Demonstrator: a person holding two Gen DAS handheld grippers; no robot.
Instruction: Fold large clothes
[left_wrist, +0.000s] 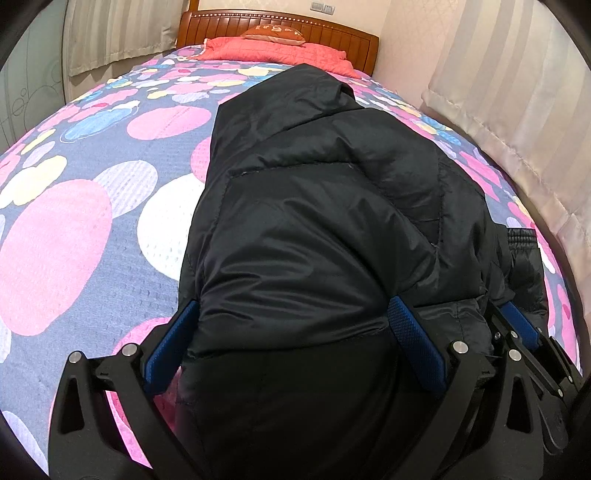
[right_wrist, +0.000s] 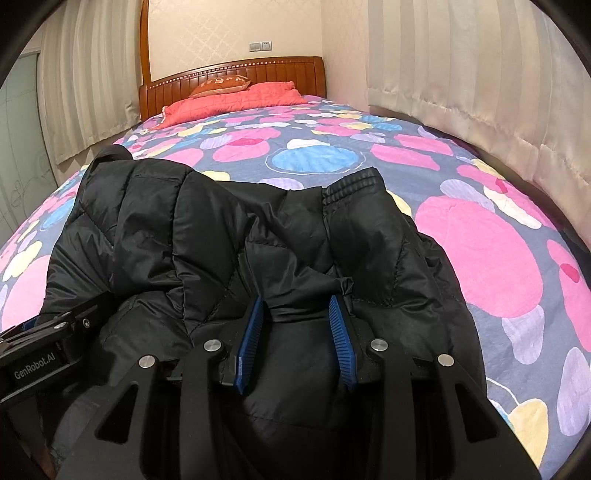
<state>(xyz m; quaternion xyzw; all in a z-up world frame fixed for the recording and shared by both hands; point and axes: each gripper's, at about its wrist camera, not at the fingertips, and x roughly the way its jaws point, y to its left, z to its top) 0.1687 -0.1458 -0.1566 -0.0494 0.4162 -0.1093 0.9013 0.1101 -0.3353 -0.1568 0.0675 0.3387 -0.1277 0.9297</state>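
Note:
A black puffy jacket lies folded in a thick bundle on the flowered bedspread. My left gripper stands wide open at the bundle's near end, and the padding bulges between its blue pads. In the right wrist view the jacket spreads across the bed, a ribbed cuff pointing away. My right gripper is shut on a bunched fold of the jacket. The right gripper shows beside the left one, and the left gripper's body appears at the left edge.
A red pillow and a small orange cushion lie against the wooden headboard at the far end. Pale curtains hang close along the bed's right side. Bare bedspread lies left and right of the jacket.

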